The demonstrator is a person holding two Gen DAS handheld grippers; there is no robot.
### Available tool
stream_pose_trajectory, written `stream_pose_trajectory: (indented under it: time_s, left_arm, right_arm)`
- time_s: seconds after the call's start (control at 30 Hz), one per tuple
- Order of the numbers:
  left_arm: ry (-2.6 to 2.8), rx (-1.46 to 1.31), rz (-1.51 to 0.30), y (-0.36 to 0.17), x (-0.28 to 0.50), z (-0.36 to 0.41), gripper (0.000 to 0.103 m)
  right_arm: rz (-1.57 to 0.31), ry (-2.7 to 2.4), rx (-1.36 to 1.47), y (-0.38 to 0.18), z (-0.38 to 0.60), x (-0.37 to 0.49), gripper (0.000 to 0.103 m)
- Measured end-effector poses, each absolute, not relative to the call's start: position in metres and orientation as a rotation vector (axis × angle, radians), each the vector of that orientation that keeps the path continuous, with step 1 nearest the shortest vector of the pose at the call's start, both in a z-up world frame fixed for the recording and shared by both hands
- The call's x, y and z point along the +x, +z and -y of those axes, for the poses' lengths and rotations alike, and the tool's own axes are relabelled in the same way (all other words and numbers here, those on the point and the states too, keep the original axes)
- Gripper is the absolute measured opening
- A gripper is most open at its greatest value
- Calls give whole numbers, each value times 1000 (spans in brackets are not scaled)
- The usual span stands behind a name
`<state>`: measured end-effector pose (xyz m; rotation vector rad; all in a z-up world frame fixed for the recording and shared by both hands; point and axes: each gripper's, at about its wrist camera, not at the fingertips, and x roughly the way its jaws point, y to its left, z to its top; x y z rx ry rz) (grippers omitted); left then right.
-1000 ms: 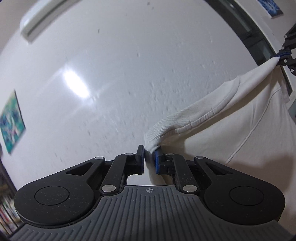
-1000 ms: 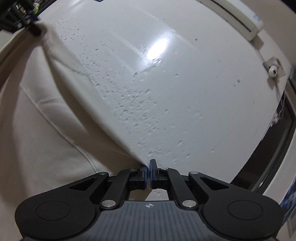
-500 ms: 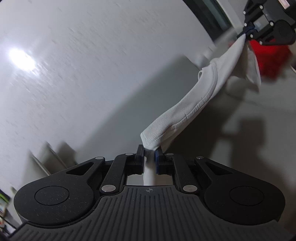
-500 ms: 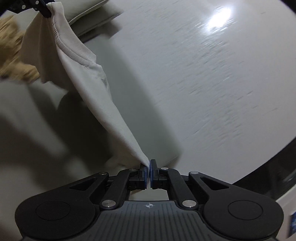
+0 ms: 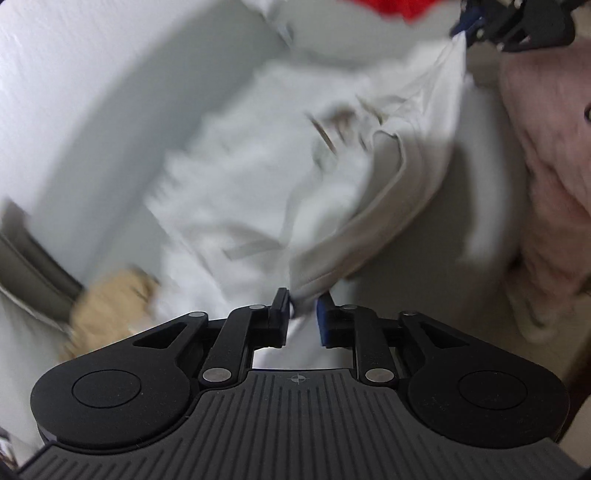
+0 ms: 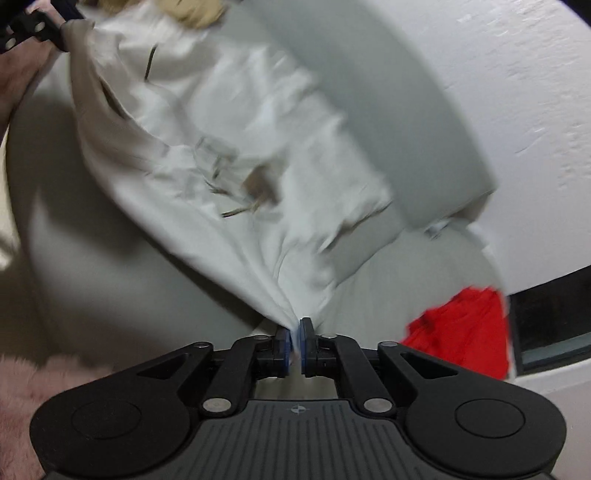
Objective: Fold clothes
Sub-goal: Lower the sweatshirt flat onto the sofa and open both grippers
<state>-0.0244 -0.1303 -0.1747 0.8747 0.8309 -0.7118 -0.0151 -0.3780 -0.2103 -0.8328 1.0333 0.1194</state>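
Note:
A cream white sweatshirt (image 5: 258, 177) hangs stretched between both grippers above a grey sofa, blurred by motion. My left gripper (image 5: 302, 310) is shut on one ribbed corner of it. My right gripper (image 6: 294, 336) is shut on the other corner of the sweatshirt (image 6: 207, 147). The right gripper also shows at the top right of the left wrist view (image 5: 513, 22), and the left gripper at the top left of the right wrist view (image 6: 33, 26), each pinching the cloth.
A grey sofa seat (image 6: 406, 280) and backrest (image 6: 388, 110) lie under the sweatshirt. A red garment (image 6: 465, 328) lies at the right. A pink fluffy cloth (image 5: 546, 155) lies near me. A tan plush thing (image 5: 107, 314) sits at the left. A white wall (image 6: 517, 74) stands behind.
Both grippers have swung down from facing the ceiling to facing the sofa, carrying the sweatshirt with them. The sweatshirt now spreads out over the seat. Both grips hold.

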Motion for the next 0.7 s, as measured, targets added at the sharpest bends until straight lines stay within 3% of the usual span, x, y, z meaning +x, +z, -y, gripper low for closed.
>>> stream_pose_trajectory:
  time_s: [0.03, 0.1, 0.17, 0.3, 0.53, 0.7]
  left_arm:
    - [-715, 859, -846, -175, -28, 126, 28]
    - [-709, 819, -862, -167, -33, 115, 42]
    - [-670, 760, -867, -156, -39, 104, 42]
    - [-547, 523, -890, -133, -21, 78, 49]
    - [-297, 163, -965, -152, 45, 48, 49]
    - [-166, -145, -1029, -165, 88, 7, 53]
  right_arm:
    - [-1051, 139, -803, -207, 381, -21, 39]
    - [-1071, 167, -748, -200, 382, -27, 41]
    - [-1070, 184, -672, -179, 374, -43, 43]
    - [-997, 178, -443, -135, 361, -61, 57]
    - [-983, 236, -155, -124, 308, -42, 43]
    - [-1007, 178, -49, -145, 281, -23, 42]
